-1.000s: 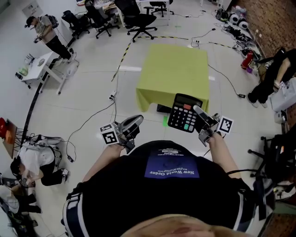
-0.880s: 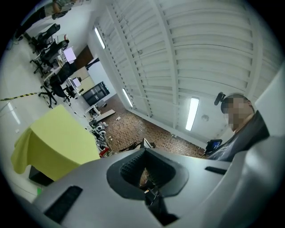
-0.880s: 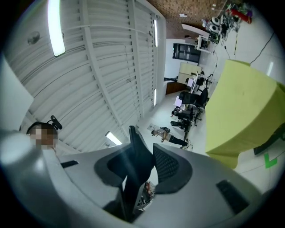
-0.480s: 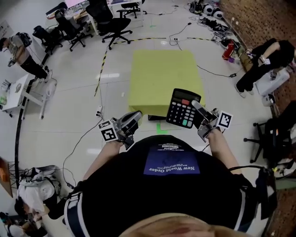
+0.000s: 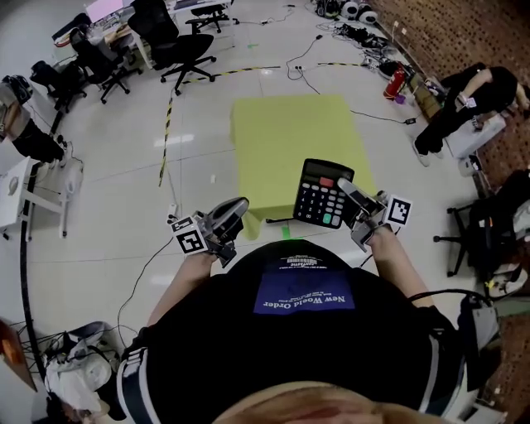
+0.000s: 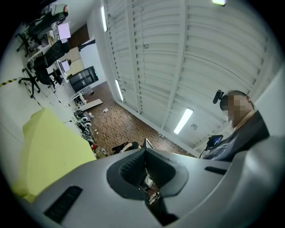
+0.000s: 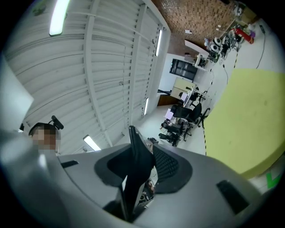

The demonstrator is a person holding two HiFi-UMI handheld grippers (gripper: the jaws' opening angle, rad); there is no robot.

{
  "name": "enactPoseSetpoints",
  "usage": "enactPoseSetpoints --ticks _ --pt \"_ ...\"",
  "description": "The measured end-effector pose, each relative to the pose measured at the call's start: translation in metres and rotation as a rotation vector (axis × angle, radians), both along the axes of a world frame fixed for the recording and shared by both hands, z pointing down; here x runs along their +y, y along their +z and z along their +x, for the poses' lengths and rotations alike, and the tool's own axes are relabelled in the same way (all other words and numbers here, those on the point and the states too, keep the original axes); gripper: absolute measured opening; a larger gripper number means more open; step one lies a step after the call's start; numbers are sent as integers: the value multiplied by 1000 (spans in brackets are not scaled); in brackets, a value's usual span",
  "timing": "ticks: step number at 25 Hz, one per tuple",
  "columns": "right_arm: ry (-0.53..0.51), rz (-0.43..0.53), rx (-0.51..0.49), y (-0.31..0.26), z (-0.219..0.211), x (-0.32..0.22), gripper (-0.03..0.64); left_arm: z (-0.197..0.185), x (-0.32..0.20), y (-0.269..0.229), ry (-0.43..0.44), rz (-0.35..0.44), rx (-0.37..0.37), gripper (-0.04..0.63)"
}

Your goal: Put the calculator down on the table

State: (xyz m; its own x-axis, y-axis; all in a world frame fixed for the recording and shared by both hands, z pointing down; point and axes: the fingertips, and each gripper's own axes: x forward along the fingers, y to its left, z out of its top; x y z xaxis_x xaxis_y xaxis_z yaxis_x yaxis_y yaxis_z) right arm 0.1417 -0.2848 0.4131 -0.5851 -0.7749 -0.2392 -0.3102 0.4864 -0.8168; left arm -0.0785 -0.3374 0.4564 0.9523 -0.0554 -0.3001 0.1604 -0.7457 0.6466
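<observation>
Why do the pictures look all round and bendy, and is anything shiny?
Head view: the wide lens bows the floor and yellow table; lamp glare shines on the tiles. Left gripper view: black round corners, curved ceiling beams, and the left hand-held gripper looms huge. Right gripper view: same bend; the calculator is a dark edge-on slab.

An open, lab-like office workroom: rolling office chairs (image 5: pixel 170 43) crowd desks (image 5: pixel 112 15) at the far side, and cables (image 5: pixel 308 66) trail over the pale floor (image 5: pixel 99 224) (striped tape (image 5: pixel 166 124) too). A brick wall (image 5: pixel 472 29) bounds the right; a yellow-green table (image 5: pixel 286 137) stands mid-floor.
</observation>
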Motion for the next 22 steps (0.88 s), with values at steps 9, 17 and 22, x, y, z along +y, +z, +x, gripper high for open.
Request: enactPoseSetpoints --ticks 9,17,22 --pt "-93 -16 -9 1 15 -73 118 7 -52 16 -97 -72 -22 6" --pt "-258 -16 -35 3 77 -172 118 67 -119 -6 -283 -35 -14 6" --pt "-336 14 -32 13 75 -178 118 77 -111 9 -336 -53 -32 6"
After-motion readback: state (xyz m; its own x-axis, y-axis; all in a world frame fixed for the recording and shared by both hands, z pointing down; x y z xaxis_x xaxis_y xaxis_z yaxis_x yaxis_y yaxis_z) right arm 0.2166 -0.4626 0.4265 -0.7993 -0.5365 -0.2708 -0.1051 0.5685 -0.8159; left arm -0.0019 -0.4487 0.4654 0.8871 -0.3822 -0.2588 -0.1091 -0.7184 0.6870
